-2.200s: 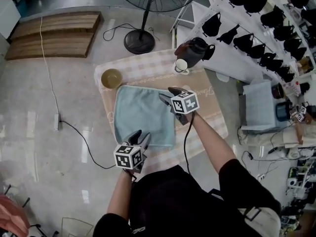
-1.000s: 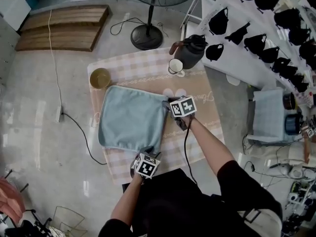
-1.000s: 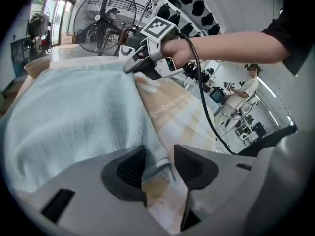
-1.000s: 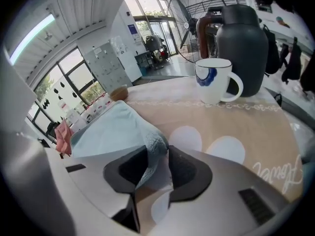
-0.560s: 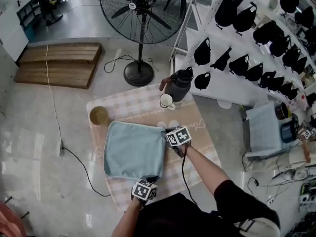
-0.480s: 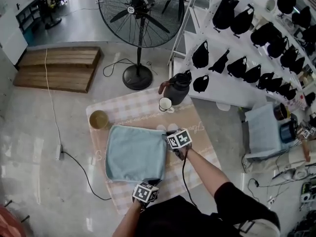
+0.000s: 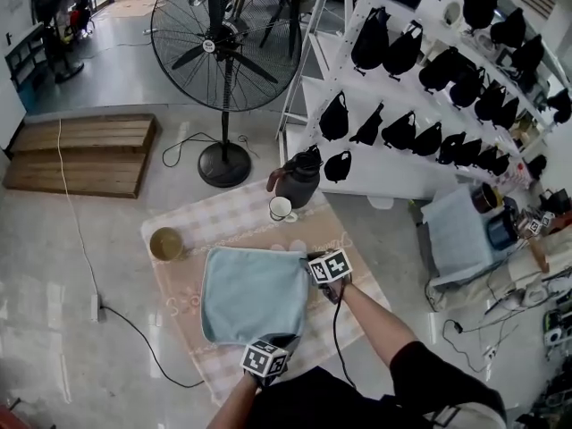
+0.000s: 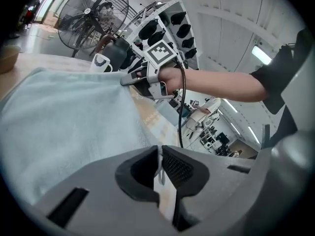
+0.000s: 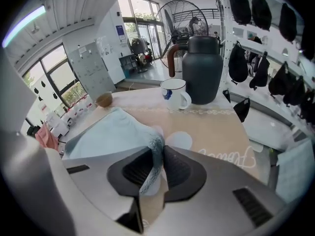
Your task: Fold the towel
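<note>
At the table's (image 7: pixel 179 298) far left corner sits a bowl (image 7: pixel 166 243). The towel (image 7: pixel 255 293) is pale blue, plain and nearly square. It lies spread in one layer over the middle of the table, nearer the near edge, its left side flat and smooth.

The left gripper (image 8: pixel 160 167) is at the towel's near right corner. Its jaws have just closed and stand almost together, pinching a thin pale strip of the cloth between the pads. From above, that corner is hidden under the gripper and its marker cube.

A mug (image 7: pixel 281 208) and a dark jug (image 7: pixel 299 179) stand just beside each other at the far edge, apart from the towel.

The right gripper (image 9: pixel 156 163) has the far right corner. Its jaws have just been closing, with a narrow gap filled by the cloth. The corner rises off the table in a bunched fold with a darker hem.

The table's near edge is cut off by the person's body. The towel's right hem between the two grippers is hard to make out.
</note>
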Motion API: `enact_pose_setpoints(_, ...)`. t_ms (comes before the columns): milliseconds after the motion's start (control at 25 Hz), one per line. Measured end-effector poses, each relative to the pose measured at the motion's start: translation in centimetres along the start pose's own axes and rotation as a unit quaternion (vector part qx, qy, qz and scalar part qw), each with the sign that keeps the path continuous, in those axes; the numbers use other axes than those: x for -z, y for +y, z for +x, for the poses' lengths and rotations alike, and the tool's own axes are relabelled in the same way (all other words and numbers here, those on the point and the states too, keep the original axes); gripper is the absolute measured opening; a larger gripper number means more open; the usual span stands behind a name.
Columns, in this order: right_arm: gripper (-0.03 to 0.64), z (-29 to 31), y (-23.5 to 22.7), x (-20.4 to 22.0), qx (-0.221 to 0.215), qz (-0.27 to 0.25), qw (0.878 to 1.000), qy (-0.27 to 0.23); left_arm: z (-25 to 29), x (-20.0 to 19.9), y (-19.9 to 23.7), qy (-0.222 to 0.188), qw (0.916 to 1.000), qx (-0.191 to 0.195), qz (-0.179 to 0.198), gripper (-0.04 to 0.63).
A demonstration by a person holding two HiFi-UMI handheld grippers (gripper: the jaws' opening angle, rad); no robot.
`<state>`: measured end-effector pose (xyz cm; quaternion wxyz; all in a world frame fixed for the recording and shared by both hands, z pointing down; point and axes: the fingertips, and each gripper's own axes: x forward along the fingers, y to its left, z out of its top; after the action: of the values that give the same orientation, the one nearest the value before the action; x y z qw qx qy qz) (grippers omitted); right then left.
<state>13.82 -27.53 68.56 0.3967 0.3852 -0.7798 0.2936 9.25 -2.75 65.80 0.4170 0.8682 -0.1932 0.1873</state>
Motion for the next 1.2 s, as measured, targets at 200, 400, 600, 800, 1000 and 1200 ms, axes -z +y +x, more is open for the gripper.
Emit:
enact_pose_setpoints(200,0.055,-0.4,1.3,-1.0,0.012,0.009,1.000,-0.005,-2.4,-0.3,0.2,-0.024,0.9997,-0.001,-0.006,0.031)
enact_pose_setpoints(400,0.052,-0.4,2.9,-3.5,0.019,0.006,1.000,-0.015,-5.3,-1.2,1.7,-0.057,0.9982,-0.008,-0.018,0.031)
enact_pose_setpoints(600,0.052,-0.4,5.3,-5.3,0.031,0.001,0.999,-0.017,-8.1,-1.0,3.2,-0.087,0.9955,-0.008,-0.037,0.031)
enact_pose_setpoints(800,0.054,0.0,8.2,-7.5,0.033,-0.011,0.999,-0.015,-10.9,-0.7,4.9,-0.113,0.9921,-0.015,-0.053,0.031)
enact_pose_setpoints(1000,0.054,1.0,10.9,-9.0,0.036,-0.014,0.999,-0.001,-14.0,0.0,6.7,-0.146,0.9853,-0.028,-0.084,0.031)
enact_pose_setpoints(1200,0.055,3.4,14.5,-10.4,0.028,-0.025,0.999,0.018,-17.2,1.2,8.7,-0.178,0.9753,-0.051,-0.120,0.031)
